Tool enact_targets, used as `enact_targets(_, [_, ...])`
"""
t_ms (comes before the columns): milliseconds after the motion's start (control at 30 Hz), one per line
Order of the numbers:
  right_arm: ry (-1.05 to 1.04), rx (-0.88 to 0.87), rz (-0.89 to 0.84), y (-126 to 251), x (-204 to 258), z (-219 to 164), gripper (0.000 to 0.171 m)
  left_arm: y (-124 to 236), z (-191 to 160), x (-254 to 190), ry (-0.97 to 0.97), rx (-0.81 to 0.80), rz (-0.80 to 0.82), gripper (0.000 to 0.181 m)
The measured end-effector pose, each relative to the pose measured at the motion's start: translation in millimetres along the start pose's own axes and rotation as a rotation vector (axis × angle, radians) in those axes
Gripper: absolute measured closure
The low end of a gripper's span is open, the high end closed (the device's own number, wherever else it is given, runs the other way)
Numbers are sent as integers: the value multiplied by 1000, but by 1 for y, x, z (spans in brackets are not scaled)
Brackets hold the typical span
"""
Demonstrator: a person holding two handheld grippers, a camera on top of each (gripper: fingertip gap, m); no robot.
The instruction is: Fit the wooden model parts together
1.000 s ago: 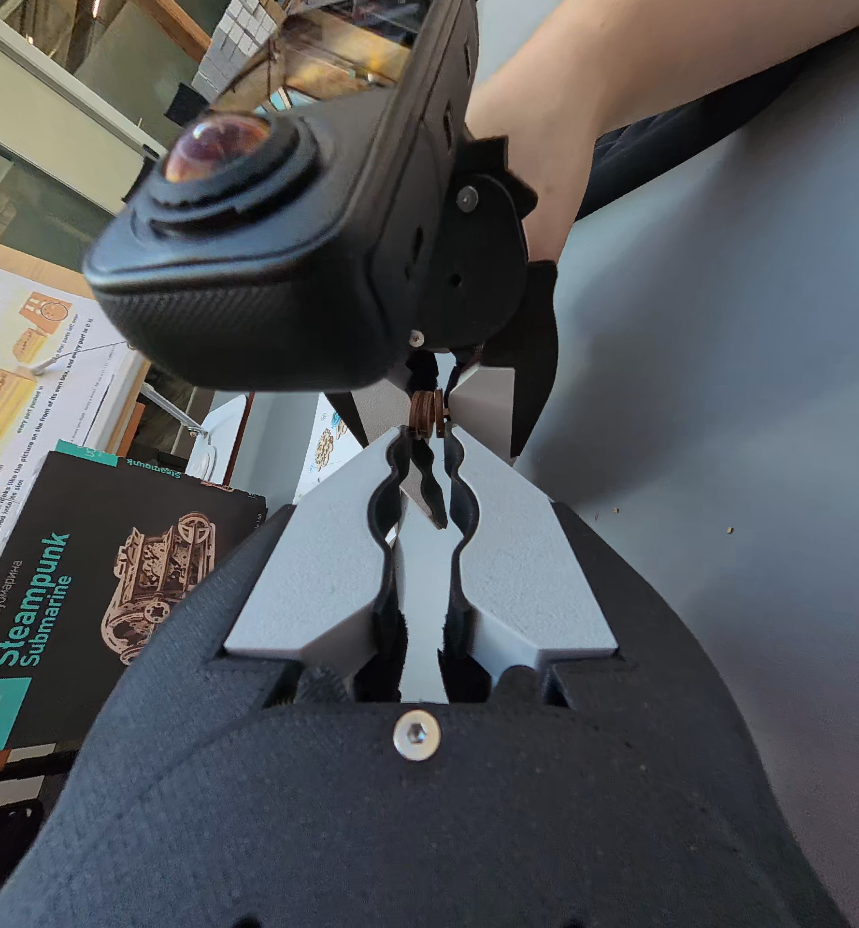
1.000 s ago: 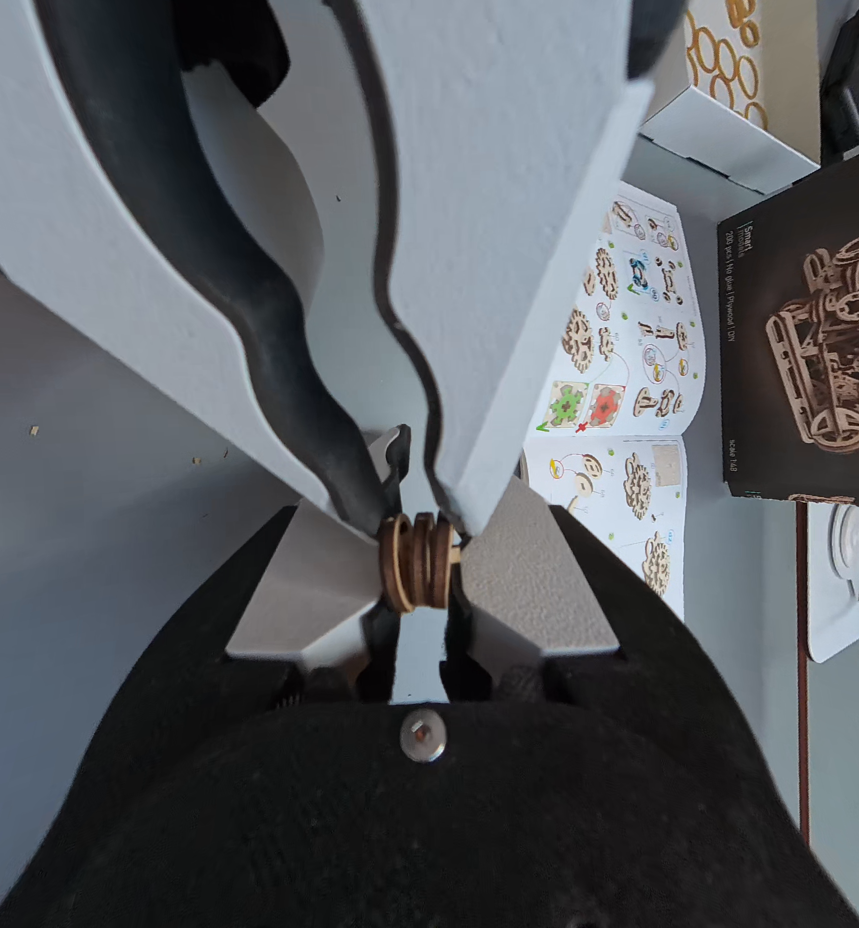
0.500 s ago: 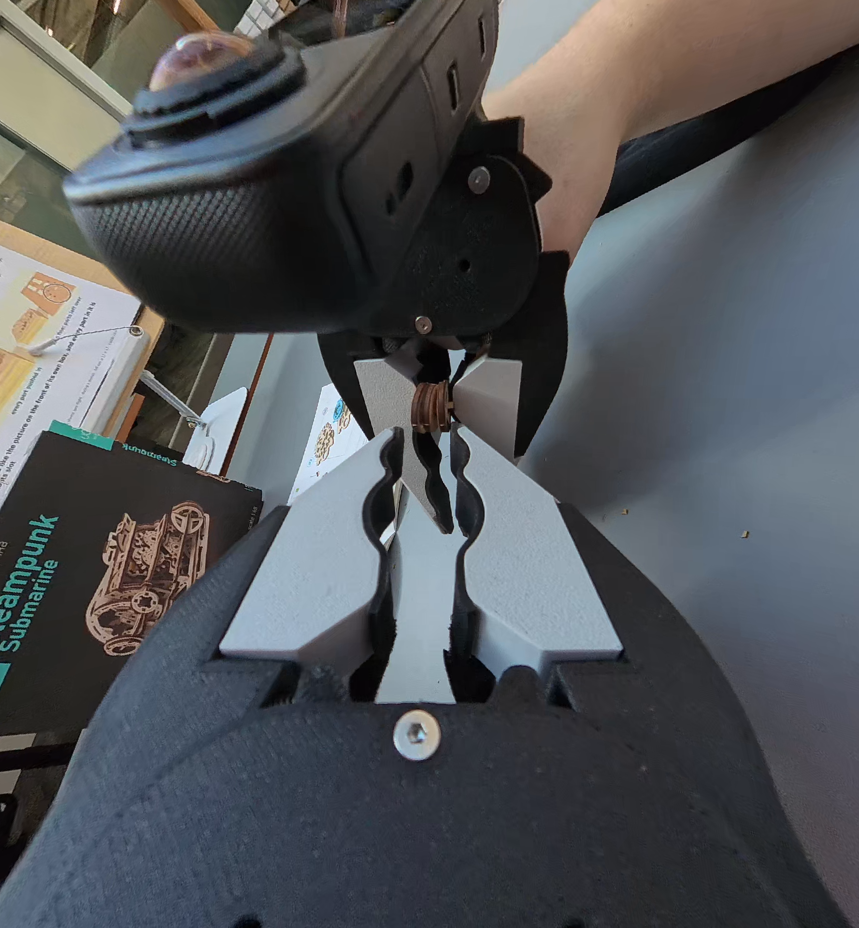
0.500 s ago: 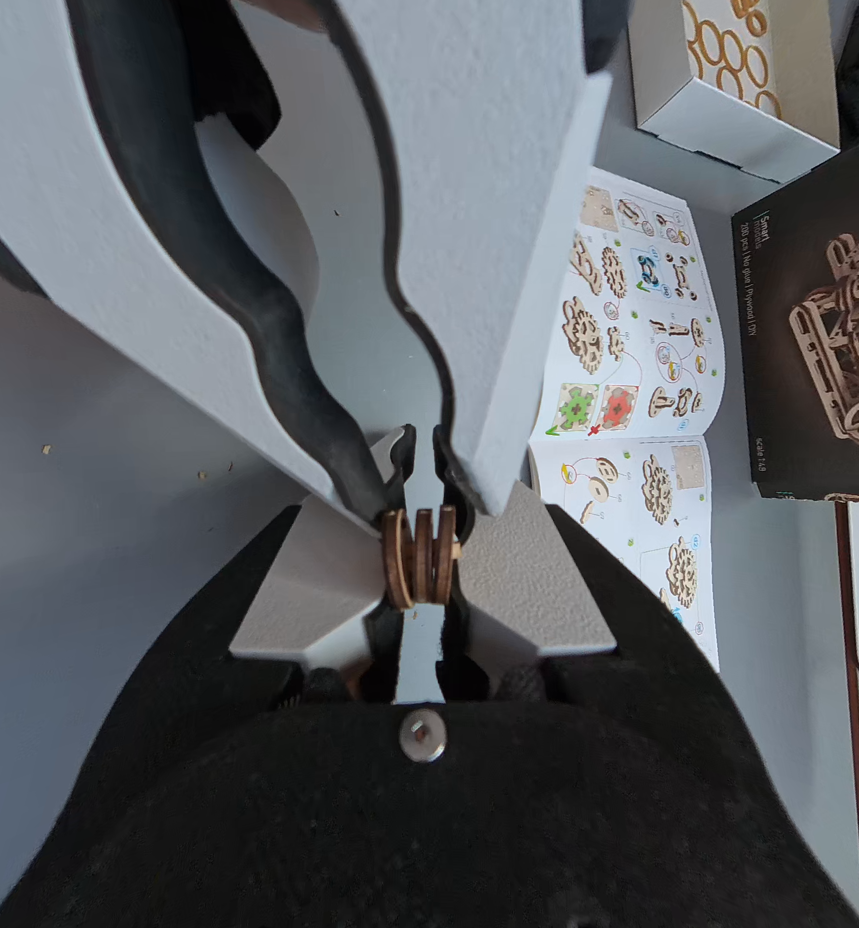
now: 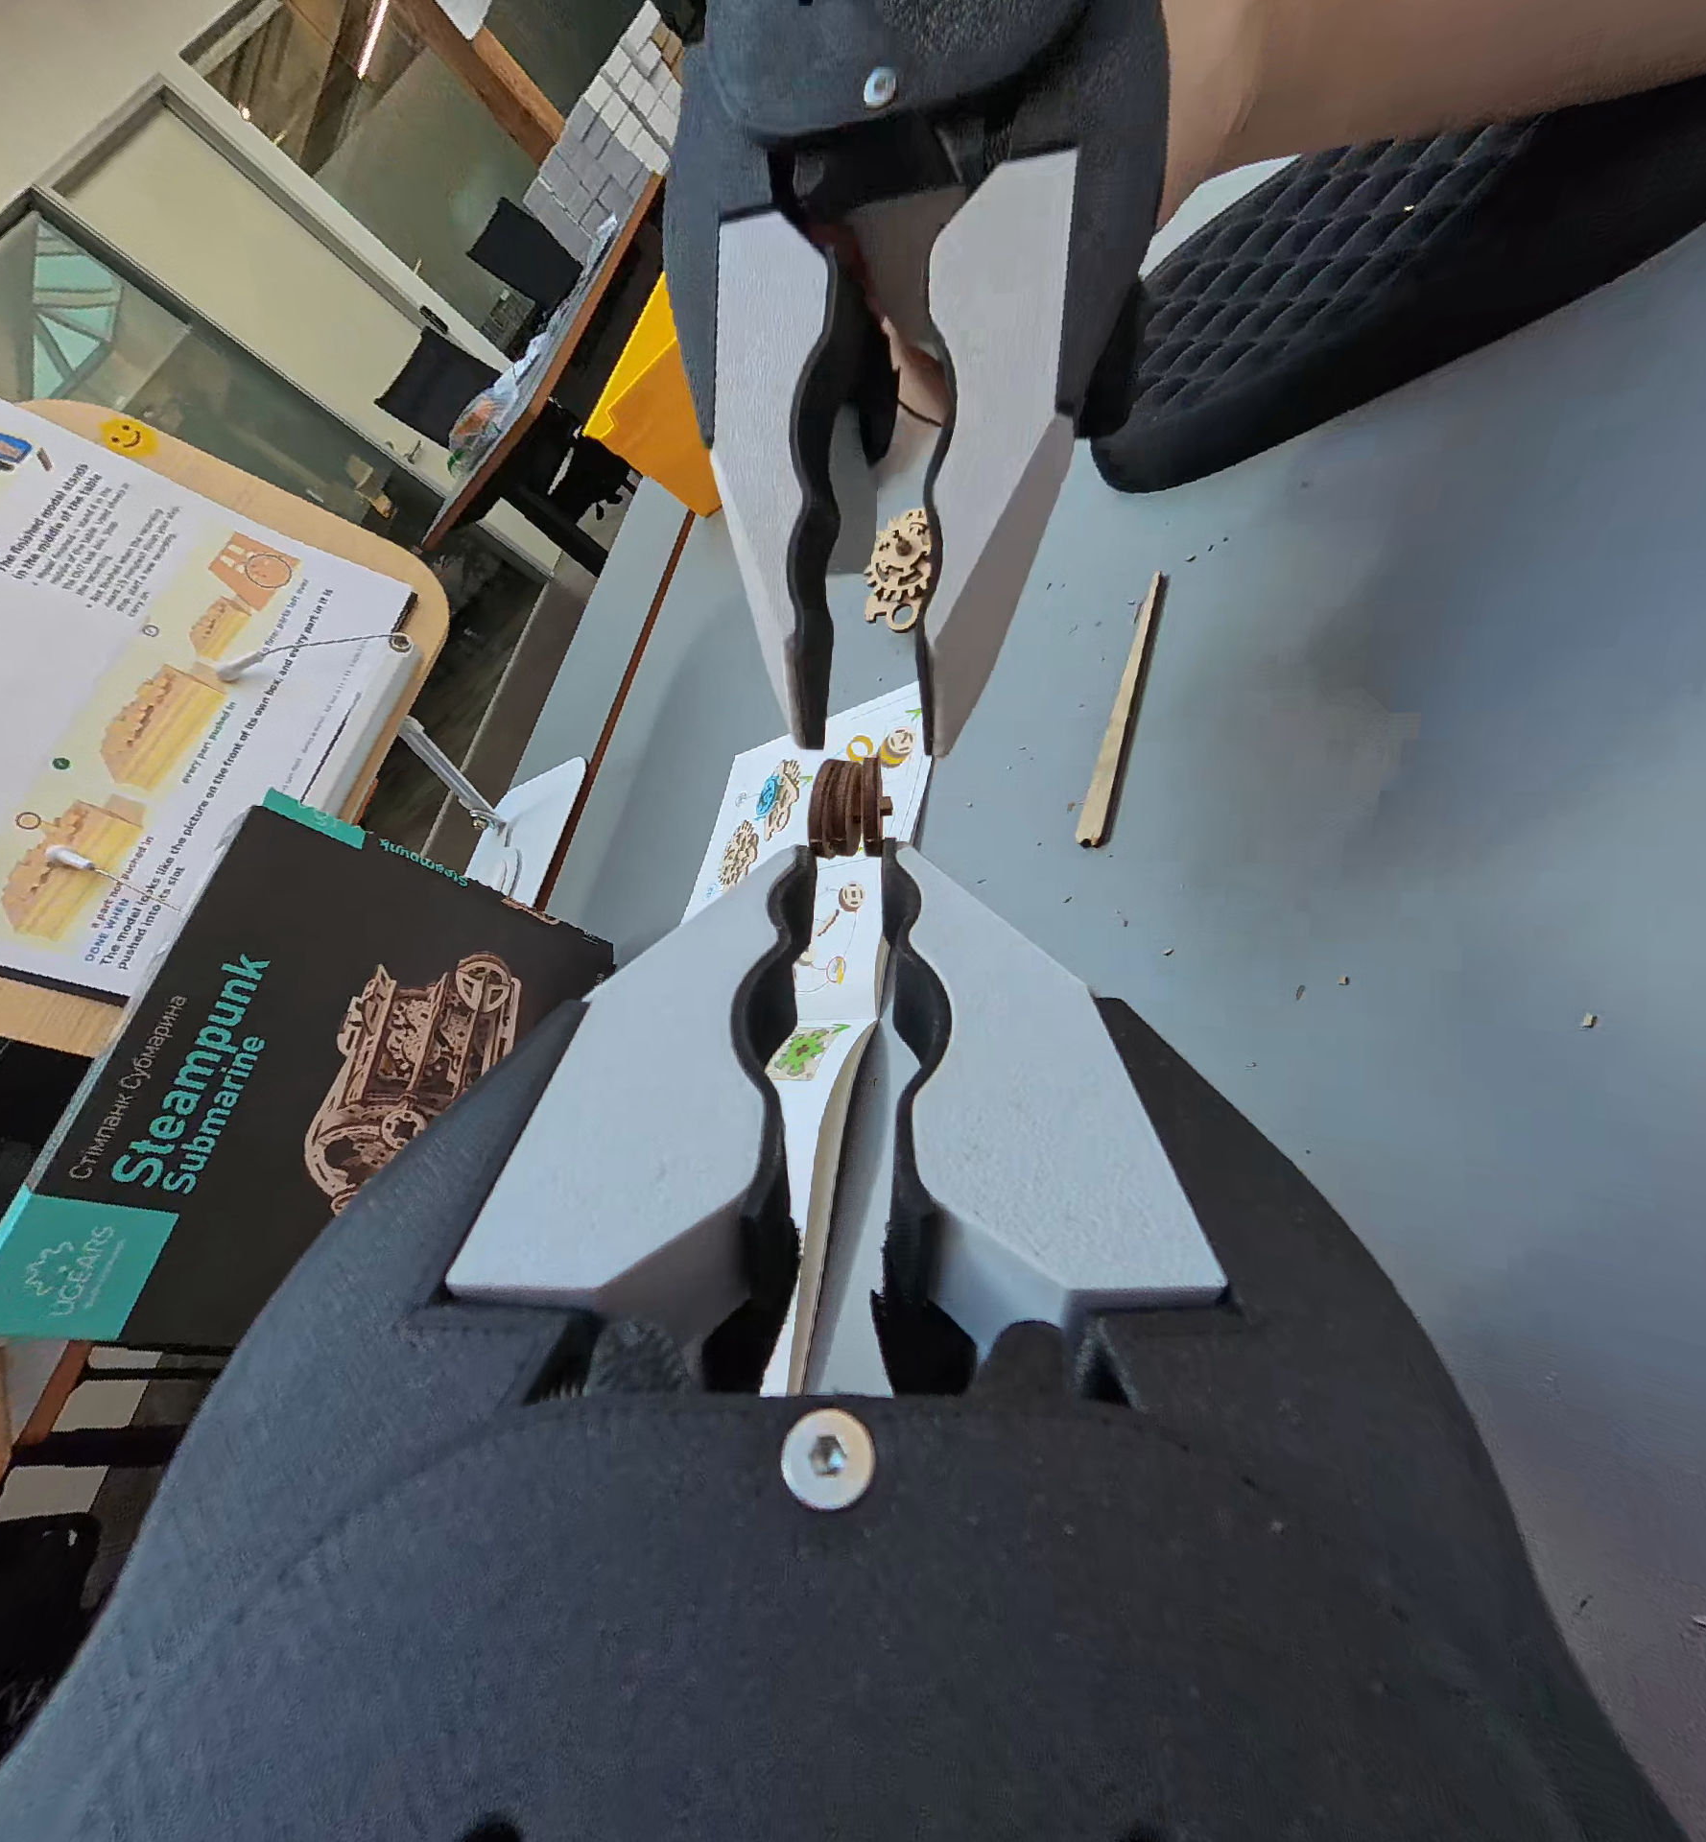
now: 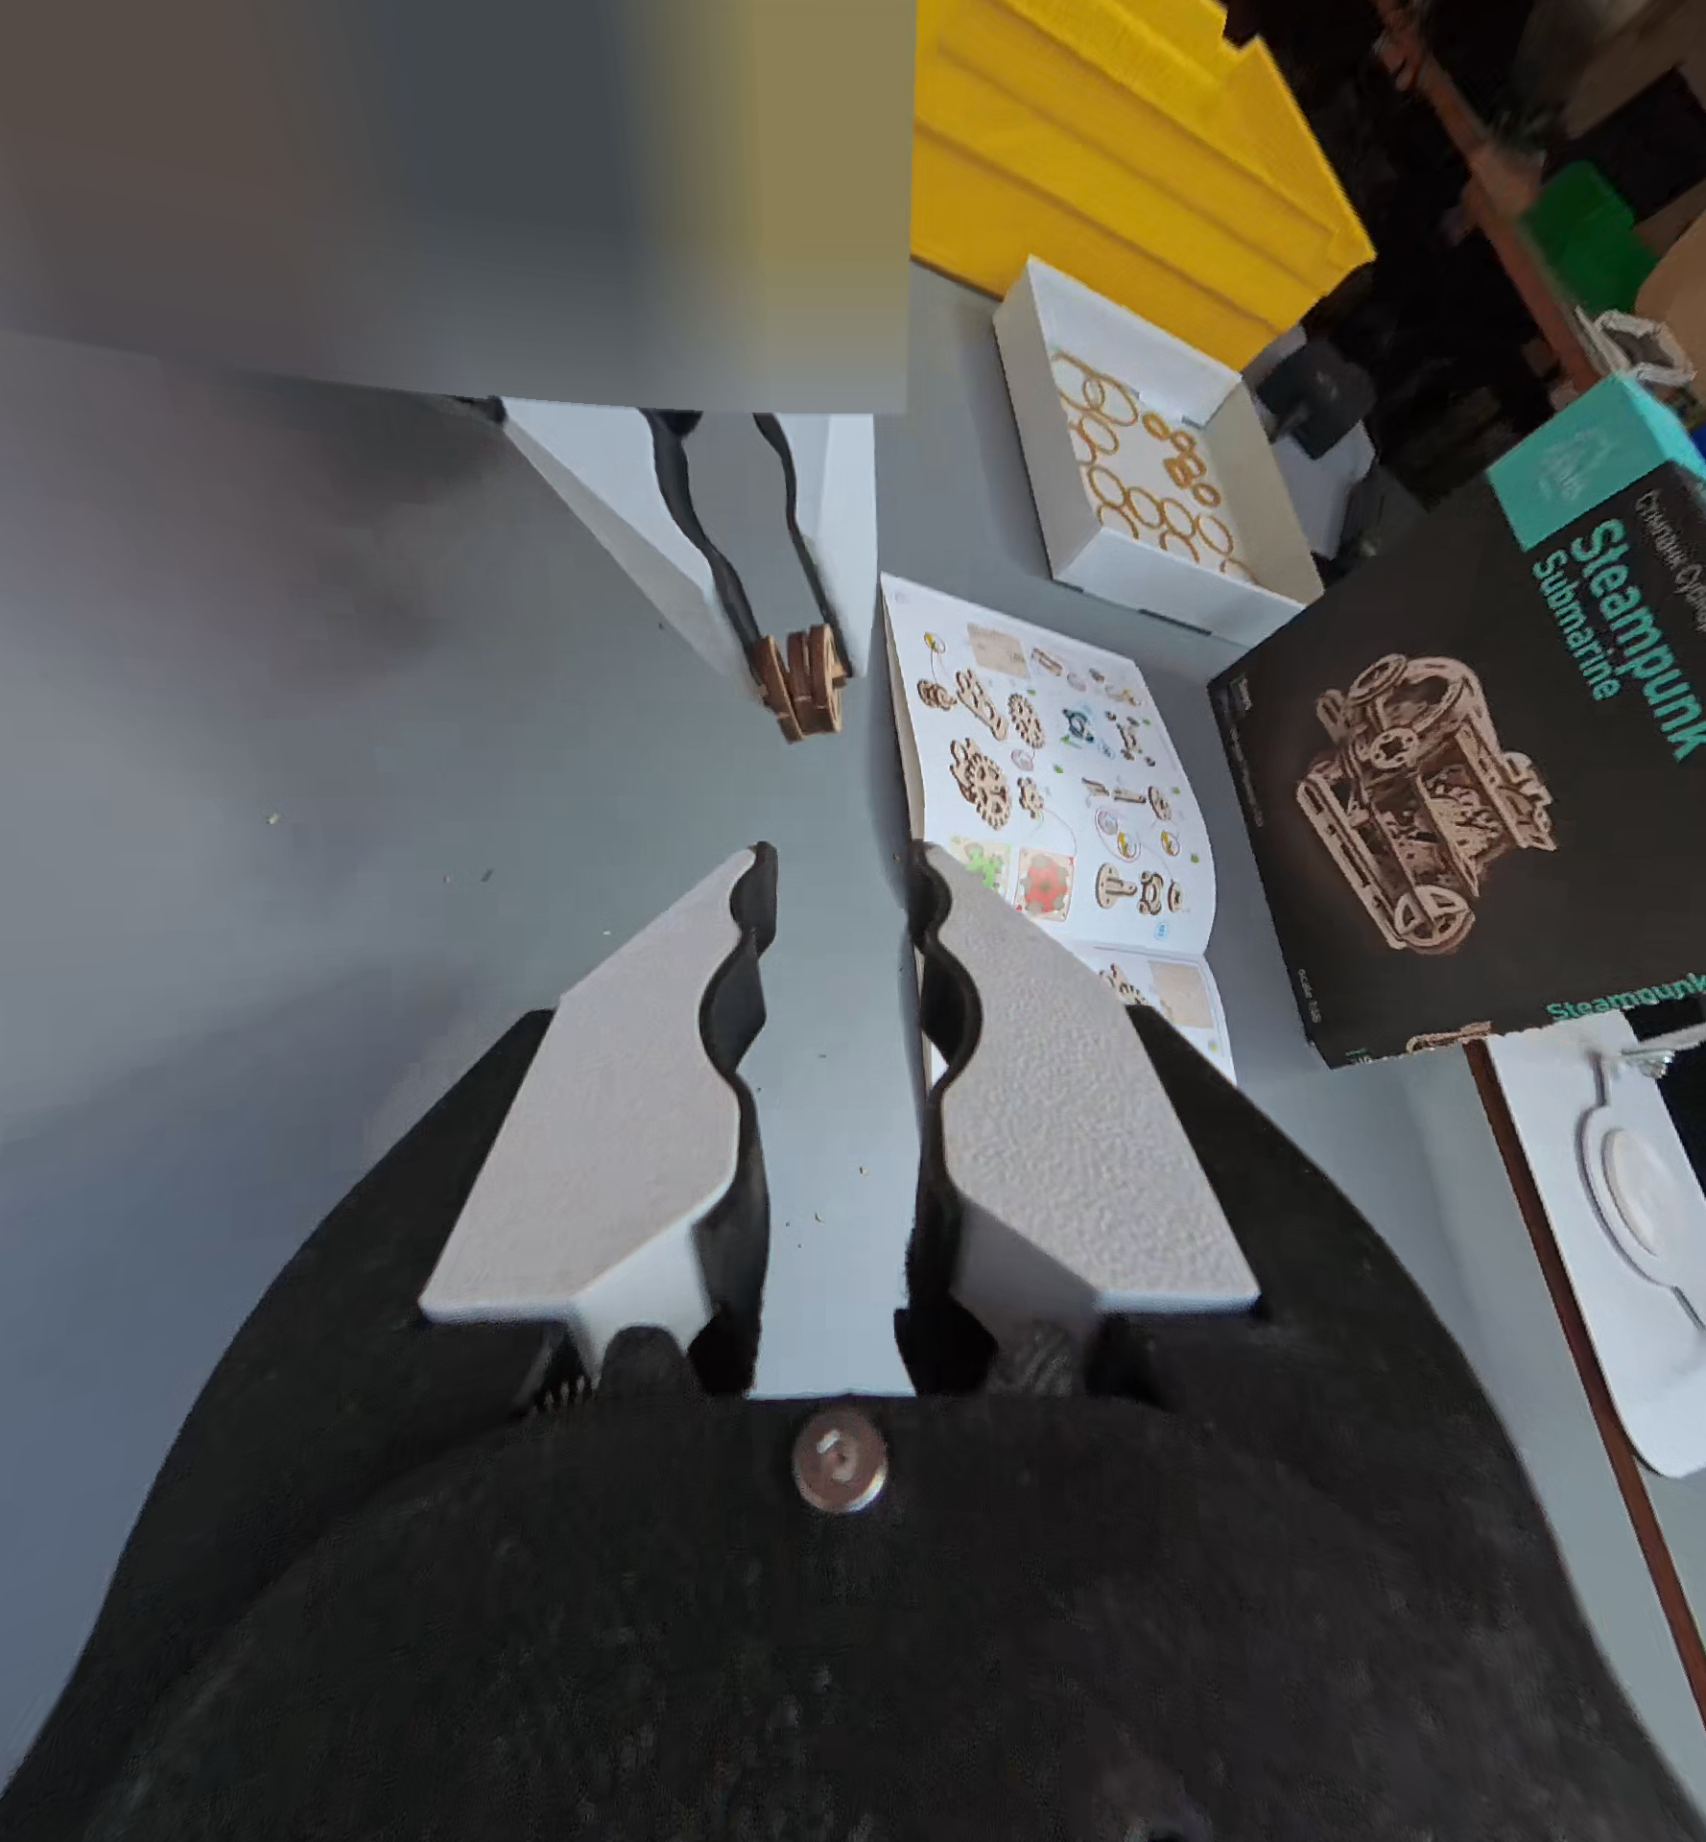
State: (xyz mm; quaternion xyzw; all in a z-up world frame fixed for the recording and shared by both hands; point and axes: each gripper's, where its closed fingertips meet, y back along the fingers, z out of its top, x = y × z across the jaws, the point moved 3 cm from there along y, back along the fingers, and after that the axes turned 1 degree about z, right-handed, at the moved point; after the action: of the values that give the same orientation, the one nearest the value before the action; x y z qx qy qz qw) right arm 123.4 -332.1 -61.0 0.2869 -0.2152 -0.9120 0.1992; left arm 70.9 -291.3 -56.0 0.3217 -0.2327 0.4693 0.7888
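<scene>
Stacked wooden discs (image 5: pixel 847 805): light, stiff, fragile (grip outer faces), clamped in left jaws at twelve o'clock; right jaws apart.

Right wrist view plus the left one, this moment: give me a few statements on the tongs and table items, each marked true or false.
1. The left tongs grip the wooden disc stack at their tips. True.
2. The right tongs are shut on that stack. False: they are open, empty and clear of it.
3. The instruction booklet lies open. True.
4. The white tray holds the black box. False: the tray holds wooden rings; the box lies beside the booklet.
5. A thin wooden strip lies flat, apart from both tongs. True.
</scene>
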Motion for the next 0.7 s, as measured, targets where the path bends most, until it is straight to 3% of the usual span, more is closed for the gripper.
enact_targets(133, [82,-203,-53,15,2,32,149,2,1,3,1,-7,10,170])
enact_targets(700, [155,-129,-34,5,14,30,162,1,5,-5,49,-47,-56,169])
